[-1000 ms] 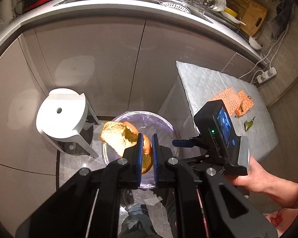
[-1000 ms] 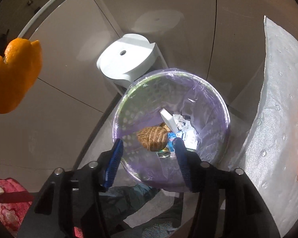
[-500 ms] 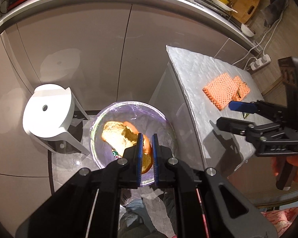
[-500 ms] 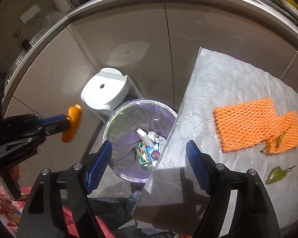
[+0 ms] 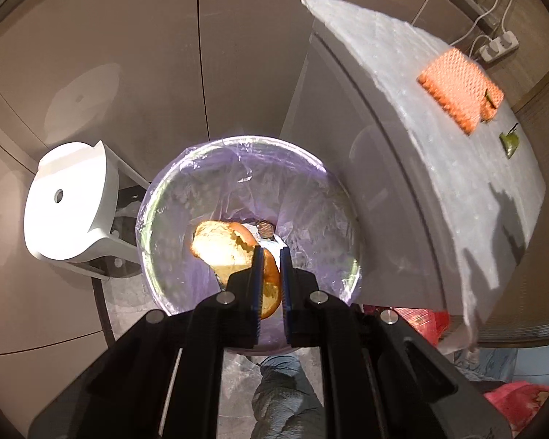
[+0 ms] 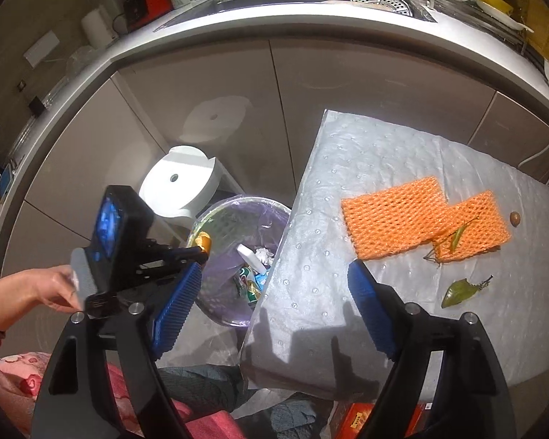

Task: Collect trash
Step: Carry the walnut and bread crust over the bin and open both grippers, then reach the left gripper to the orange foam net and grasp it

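Note:
My left gripper (image 5: 271, 252) is shut on an orange peel (image 5: 225, 247) and holds it right above the purple-lined trash bin (image 5: 325, 197). In the right wrist view the left gripper (image 6: 201, 252) hangs over the bin (image 6: 216, 223) with the peel (image 6: 203, 240) in it. My right gripper (image 6: 274, 303) is open and empty above the near edge of the grey-covered table (image 6: 347, 190). On the table lie two orange foam nets (image 6: 391, 216), a green leaf (image 6: 459, 291) and a small brown nut (image 6: 515, 218).
A white stool (image 5: 69, 201) stands left of the bin, against beige cabinet doors (image 5: 128, 55). Packaging trash (image 6: 252, 278) lies in the bin. A kitchen counter with a sink (image 6: 311, 0) runs behind. A power strip (image 5: 497, 45) lies beyond the table.
My left gripper has lowered closer over the bin with the peel. My right gripper has swung away from the bin, rising over the table's near edge, still open.

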